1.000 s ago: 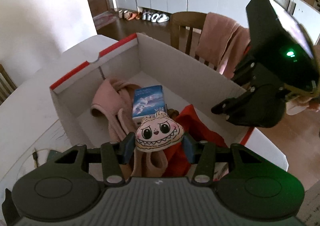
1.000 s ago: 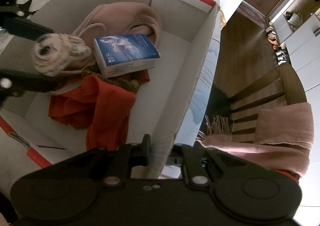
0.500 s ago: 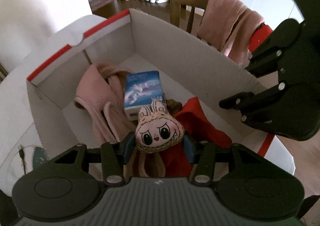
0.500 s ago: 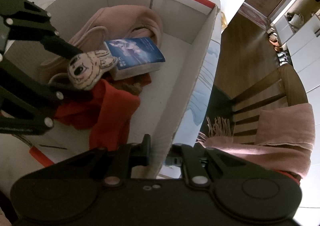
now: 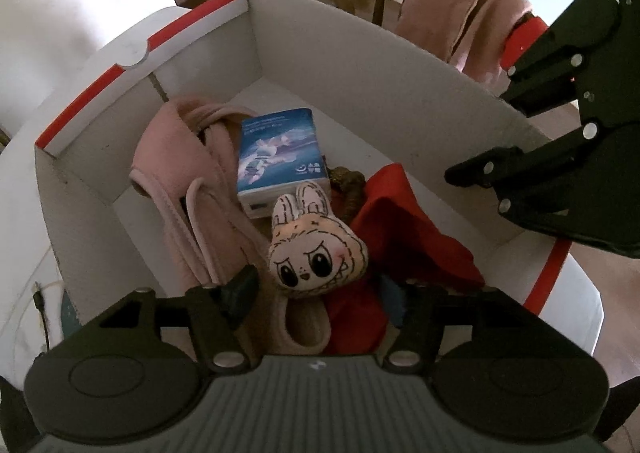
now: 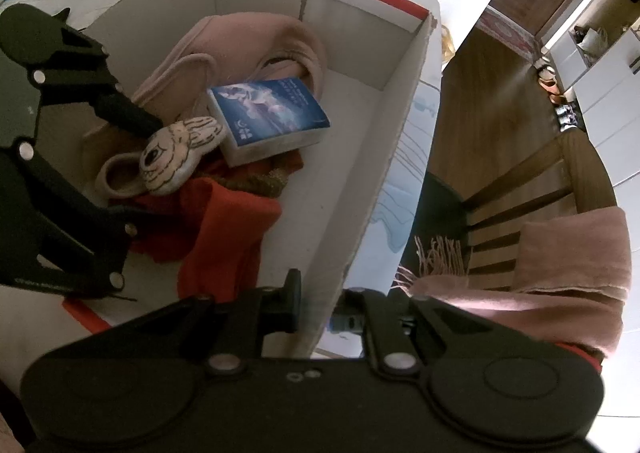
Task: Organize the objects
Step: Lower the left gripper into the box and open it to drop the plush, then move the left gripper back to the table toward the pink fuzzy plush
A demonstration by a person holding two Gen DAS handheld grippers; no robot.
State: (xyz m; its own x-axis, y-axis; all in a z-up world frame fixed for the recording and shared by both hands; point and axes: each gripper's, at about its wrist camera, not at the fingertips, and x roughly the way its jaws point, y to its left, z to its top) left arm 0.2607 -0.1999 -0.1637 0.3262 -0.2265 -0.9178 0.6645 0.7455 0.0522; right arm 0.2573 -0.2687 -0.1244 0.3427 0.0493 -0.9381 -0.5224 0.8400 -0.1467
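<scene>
While the left gripper [image 5: 316,289] is opening its jaws, the plush toy [image 5: 316,249] is lying loose between them and dropping away from the pads, so I am letting it go rather than holding it. It is settling just ahead of my fingertips inside the cardboard box [image 5: 360,65], face up, across the seam where the pink garment [image 5: 188,189] meets the red cloth [image 5: 404,225].

I am judging the toy as very light, soft and squashy, not fragile at all. If I need it again, I am taking it across the stuffed head, since the thin ears would just fold and slip.

Just beyond the toy, the blue packet [image 5: 280,153] is lying flat with its near edge almost touching the ears. Something brownish is peeking out between the packet and the red cloth; I cannot tell what it is. Everything under the toy is loose fabric, so it may roll or sink.

My right gripper [image 6: 316,309] is pinching the box's side wall [image 6: 384,157] with its jaws narrow, steadying it. Off to the right of the left gripper, that same tool is crowding the box's near corner. A wooden chair [image 6: 560,189] draped with a pink towel [image 6: 560,285] is standing beyond the wall, clear of my work.
</scene>
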